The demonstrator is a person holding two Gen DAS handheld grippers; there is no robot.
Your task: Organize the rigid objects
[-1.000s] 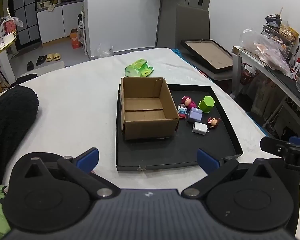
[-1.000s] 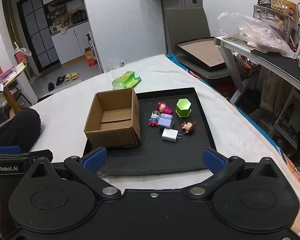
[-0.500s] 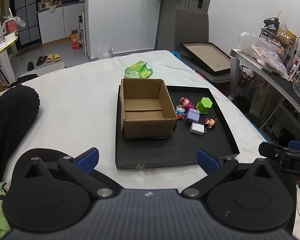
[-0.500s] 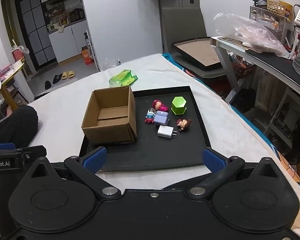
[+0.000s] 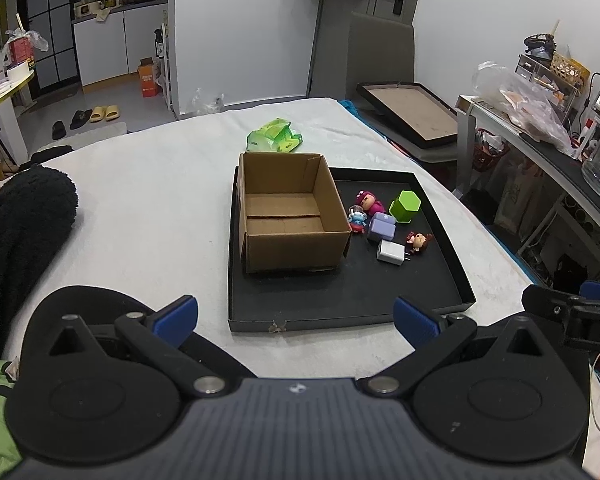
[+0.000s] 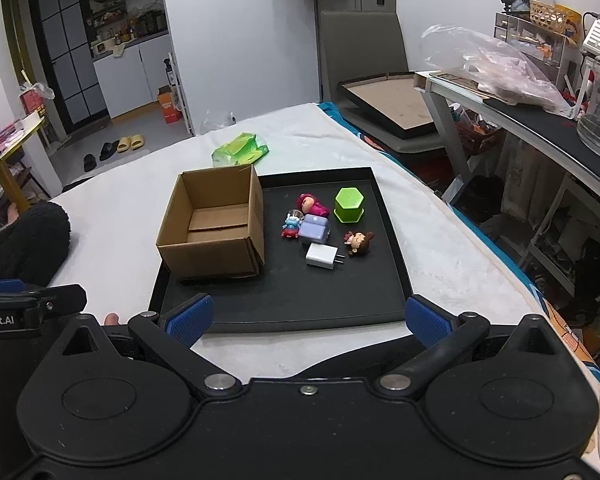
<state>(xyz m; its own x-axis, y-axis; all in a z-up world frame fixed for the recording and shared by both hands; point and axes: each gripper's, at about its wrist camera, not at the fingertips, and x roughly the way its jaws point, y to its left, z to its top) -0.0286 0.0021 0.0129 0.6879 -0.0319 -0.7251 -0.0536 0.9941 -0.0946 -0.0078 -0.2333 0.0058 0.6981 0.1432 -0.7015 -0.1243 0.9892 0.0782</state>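
Observation:
An open, empty cardboard box (image 5: 288,216) (image 6: 216,228) stands on the left part of a black tray (image 5: 340,300) (image 6: 300,304). To its right lie a green hexagonal block (image 5: 405,207) (image 6: 349,205), a pink figurine (image 5: 366,201) (image 6: 311,205), a small blue figurine (image 5: 357,220) (image 6: 291,226), a lilac block (image 5: 382,227) (image 6: 315,229), a white charger (image 5: 392,253) (image 6: 322,257) and a brown-haired doll (image 5: 419,241) (image 6: 358,241). My left gripper (image 5: 296,316) and right gripper (image 6: 308,318) are both open and empty, held back from the tray's near edge.
The tray sits on a white cloth-covered table (image 5: 140,208). A green plastic packet (image 5: 274,140) (image 6: 240,149) lies beyond the box. A black fuzzy sleeve (image 5: 20,216) rests at the left. A grey chair (image 6: 360,48) and a cluttered desk (image 6: 540,112) stand to the right.
Both grippers have drawn back and risen a little, so the tray and its objects look smaller and farther. Nothing on the tray has moved.

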